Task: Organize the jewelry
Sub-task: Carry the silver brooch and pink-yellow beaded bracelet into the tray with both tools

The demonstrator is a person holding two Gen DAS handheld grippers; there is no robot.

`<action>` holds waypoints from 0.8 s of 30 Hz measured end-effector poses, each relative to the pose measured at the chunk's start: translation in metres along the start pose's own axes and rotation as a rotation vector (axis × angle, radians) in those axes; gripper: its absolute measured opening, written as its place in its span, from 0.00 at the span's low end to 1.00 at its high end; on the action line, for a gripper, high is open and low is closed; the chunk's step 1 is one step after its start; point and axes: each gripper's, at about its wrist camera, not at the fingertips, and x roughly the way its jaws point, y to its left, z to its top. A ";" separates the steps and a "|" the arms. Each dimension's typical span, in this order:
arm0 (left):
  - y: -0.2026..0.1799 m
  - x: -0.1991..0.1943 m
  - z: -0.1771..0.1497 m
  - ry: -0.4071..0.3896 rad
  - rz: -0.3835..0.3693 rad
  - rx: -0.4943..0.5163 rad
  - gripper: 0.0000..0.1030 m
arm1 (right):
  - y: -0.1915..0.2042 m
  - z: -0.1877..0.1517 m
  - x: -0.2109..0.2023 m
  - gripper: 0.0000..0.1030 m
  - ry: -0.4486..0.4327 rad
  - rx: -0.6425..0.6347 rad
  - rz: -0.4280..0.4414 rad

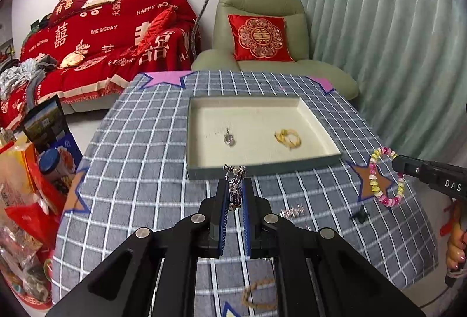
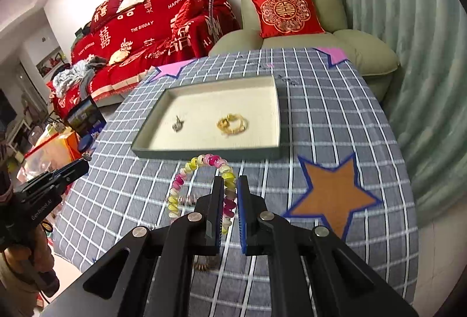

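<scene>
Left gripper [image 1: 235, 185]: jaws narrow, clamped on a small silver piece [image 1: 234, 185], chain-like, with a stud at its top; held above the checked tablecloth [image 1: 140, 159], just short of the tray's near wall.

Right gripper [image 2: 230, 200]: jaws narrow, clamped on one side of a beaded bracelet [image 2: 201, 171], pink, yellow and white; the loop stands up ahead of the fingertips and hangs free of the cloth, near the tray's front edge.

Tray [image 1: 262, 168]: shallow, cream inside, dark outside, at mid-table. Contents: one small silver item [image 1: 229, 139] to the left, one gold bracelet [image 1: 288, 138] to the right, well apart.

Loose on the cloth, near side: a pale sparkly piece [image 1: 292, 212], blurred; a small dark item [image 1: 360, 216], kind not clear; a tan braided ring [image 1: 258, 295] under the left gripper's frame; a brownish beaded piece [image 2: 204, 264] under the right one's frame.

Step in hand, as judged: carrying, both tools loaded, neither piece over the tray yet.

Next move calls for: bringing each gripper forward past the near wall, lowering over bare lining beside the items already laid, then easing the jaws apart. The bracelet needs the more room; the free right-hand end suits it.
</scene>
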 end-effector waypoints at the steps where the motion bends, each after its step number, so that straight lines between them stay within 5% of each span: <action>1: 0.001 0.002 0.003 -0.002 0.003 0.000 0.18 | 0.000 0.006 0.002 0.09 -0.001 -0.008 -0.001; 24: 0.005 0.108 0.059 0.049 0.049 -0.012 0.18 | -0.017 0.097 0.088 0.09 0.027 0.021 0.036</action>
